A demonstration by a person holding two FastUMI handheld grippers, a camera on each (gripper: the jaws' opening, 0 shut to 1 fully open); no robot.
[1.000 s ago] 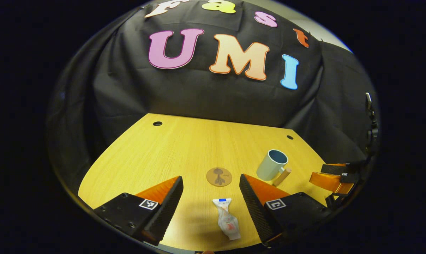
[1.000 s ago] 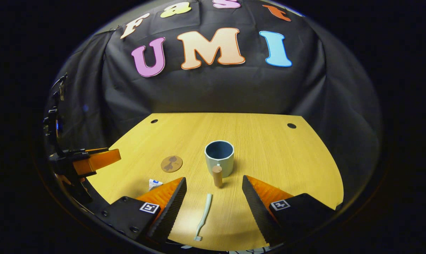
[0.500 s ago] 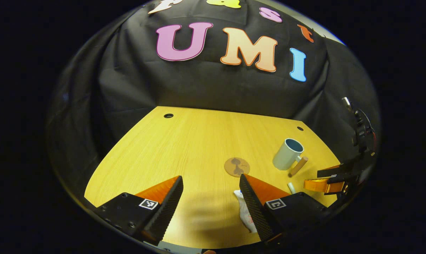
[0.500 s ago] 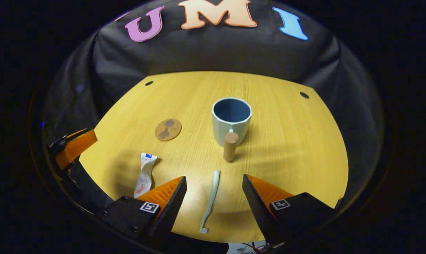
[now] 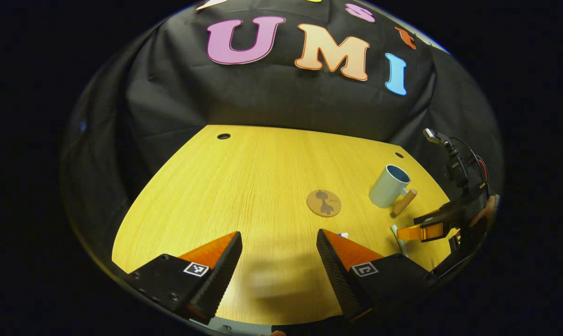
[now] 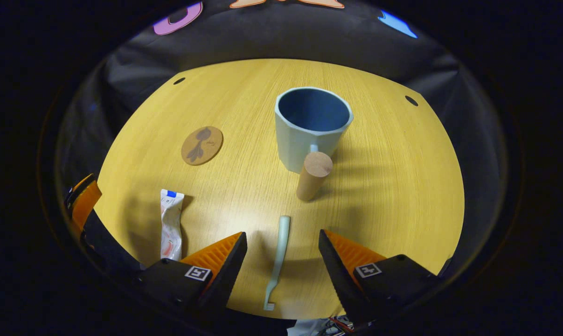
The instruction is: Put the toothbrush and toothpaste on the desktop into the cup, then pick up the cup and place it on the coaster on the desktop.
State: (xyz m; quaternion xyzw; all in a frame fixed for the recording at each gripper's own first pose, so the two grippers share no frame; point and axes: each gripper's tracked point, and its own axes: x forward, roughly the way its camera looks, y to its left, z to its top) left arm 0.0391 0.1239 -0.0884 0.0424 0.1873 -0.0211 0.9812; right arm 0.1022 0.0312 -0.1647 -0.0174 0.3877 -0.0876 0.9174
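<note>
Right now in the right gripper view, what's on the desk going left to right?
toothpaste → coaster → toothbrush → cup. The cup's wooden handle overlaps the cup sideways, so it is left out.

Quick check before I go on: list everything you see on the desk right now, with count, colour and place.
Cup: one, pale blue-green with a darker blue inside, upright at mid desk, empty.
Cup handle: one, light wood, a peg on the cup's near side.
Coaster: one, brown with a dark motif, flat, left of the cup, nothing on it.
Toothpaste: one, white tube with blue and red print, flat near the front left.
Toothbrush: one, pale green, flat between the right gripper's jaws.
Desk: one, yellow wood, dark holes near the back corners.
Right gripper: jaws open, astride the toothbrush.
Left gripper: jaws open over bare desk.
</note>
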